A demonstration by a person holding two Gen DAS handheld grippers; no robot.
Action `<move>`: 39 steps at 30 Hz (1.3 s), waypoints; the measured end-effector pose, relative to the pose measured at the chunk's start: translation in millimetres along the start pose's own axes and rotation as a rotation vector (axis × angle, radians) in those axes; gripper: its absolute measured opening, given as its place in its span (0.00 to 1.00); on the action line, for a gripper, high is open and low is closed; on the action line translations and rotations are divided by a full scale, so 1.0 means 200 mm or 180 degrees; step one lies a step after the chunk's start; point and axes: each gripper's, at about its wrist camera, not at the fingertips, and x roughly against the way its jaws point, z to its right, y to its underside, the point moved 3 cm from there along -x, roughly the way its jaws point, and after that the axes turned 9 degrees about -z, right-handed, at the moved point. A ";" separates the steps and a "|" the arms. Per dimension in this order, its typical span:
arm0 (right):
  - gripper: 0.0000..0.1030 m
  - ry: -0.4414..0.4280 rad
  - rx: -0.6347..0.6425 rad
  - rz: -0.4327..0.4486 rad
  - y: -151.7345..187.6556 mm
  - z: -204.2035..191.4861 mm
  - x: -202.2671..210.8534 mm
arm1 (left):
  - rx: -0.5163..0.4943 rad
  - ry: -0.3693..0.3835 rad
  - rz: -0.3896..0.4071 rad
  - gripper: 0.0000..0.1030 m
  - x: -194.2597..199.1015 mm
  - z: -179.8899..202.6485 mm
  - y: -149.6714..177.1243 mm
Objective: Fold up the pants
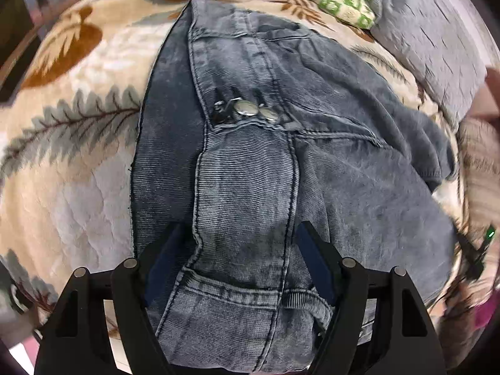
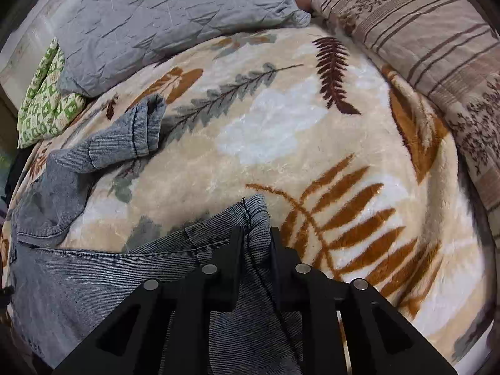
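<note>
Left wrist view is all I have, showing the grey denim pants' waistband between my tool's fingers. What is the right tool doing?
Observer: The right tool is shut on a hem of the grey denim pants.
Operator: Where's the other leg?
Observer: Its cuff lies bent on the leaf-patterned plush blanket, apart from the right tool.
Operator: Anything beyond it?
Observer: A grey quilted pillow and a striped beige quilt.
</note>
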 end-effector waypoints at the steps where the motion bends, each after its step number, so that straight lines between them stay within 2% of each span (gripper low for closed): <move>1: 0.23 -0.0034 -0.0095 0.0020 0.00 0.01 0.03 | -0.0017 0.0091 -0.0022 0.72 0.02 0.00 0.01; 3: 0.26 -0.0151 -0.0231 0.0092 -0.02 0.02 0.10 | 0.0014 0.0248 0.0002 0.72 0.07 -0.01 0.00; 5: 0.40 -0.0387 -0.0305 0.0227 -0.06 0.00 0.15 | 0.0076 0.0351 0.0133 0.72 0.16 -0.04 -0.03; 7: 0.52 -0.0907 -0.0349 0.0261 -0.11 -0.05 0.20 | 0.0163 0.0407 0.0222 0.72 0.22 -0.07 -0.10; 9: 0.55 -0.1331 -0.0452 0.0207 -0.18 -0.13 0.19 | 0.0269 0.0454 0.0198 0.72 0.22 -0.09 -0.19; 13: 0.55 -0.1930 -0.0707 -0.0043 -0.29 -0.27 0.05 | 0.0529 0.0521 0.0075 0.72 0.16 -0.10 -0.35; 17: 0.53 -0.2017 -0.1014 -0.0453 -0.34 -0.40 -0.18 | 0.0545 0.0540 -0.0021 0.72 0.10 -0.04 -0.45; 18: 0.46 -0.2098 -0.1155 -0.0575 -0.34 -0.41 -0.24 | 0.0512 0.0527 -0.0028 0.72 0.09 -0.03 -0.47; 19: 0.30 -0.2217 -0.1275 -0.0637 -0.39 -0.43 -0.27 | 0.0501 0.0525 -0.0024 0.72 0.09 -0.02 -0.49; 20: 0.29 -0.2305 -0.1294 -0.0521 -0.47 -0.45 -0.25 | 0.0495 0.0520 -0.0009 0.72 0.09 -0.01 -0.52; 21: 0.29 -0.2521 -0.1231 -0.0166 -0.61 -0.47 -0.15 | 0.0516 0.0476 0.0004 0.72 0.07 -0.01 -0.56; 22: 0.30 -0.2589 -0.1147 0.0101 -0.70 -0.48 -0.06 | 0.0560 0.0416 0.0008 0.72 0.06 -0.02 -0.58; 23: 0.45 -0.2506 -0.1062 0.0336 -0.79 -0.48 0.02 | 0.0605 0.0391 0.0007 0.72 0.05 -0.03 -0.60; 24: 0.56 -0.2295 -0.1006 0.0466 -0.87 -0.46 0.06 | 0.0654 0.0403 0.0003 0.72 0.04 -0.05 -0.61; 25: 0.68 -0.2056 -0.1005 0.0419 -0.93 -0.44 0.07 | 0.0692 0.0455 0.0007 0.72 0.04 -0.07 -0.61; 27: 0.68 -0.1770 -0.0987 0.0232 -0.95 -0.40 0.03 | 0.0751 0.0558 0.0030 0.72 0.03 -0.11 -0.61; 30: 0.68 -0.1600 -0.0900 0.0082 -0.83 -0.31 -0.06 | 0.0811 0.0626 0.0003 0.73 -0.01 -0.17 -0.61; 33: 0.67 -0.1809 -0.1069 -0.0054 -0.73 -0.27 -0.22 | 0.0839 0.0612 0.0002 0.75 -0.02 -0.17 -0.60; 36: 0.64 -0.1997 -0.1121 -0.0004 -0.72 -0.33 -0.32 | 0.0757 0.0626 -0.0048 0.77 -0.01 -0.12 -0.59; 37: 0.64 -0.2009 -0.1106 0.0017 -0.73 -0.35 -0.34 | 0.0723 0.0608 -0.0064 0.77 -0.02 -0.11 -0.59; 39: 0.63 -0.1852 -0.1106 -0.0064 -0.77 -0.41 -0.42 | 0.0651 0.0529 -0.0047 0.77 -0.02 -0.09 -0.58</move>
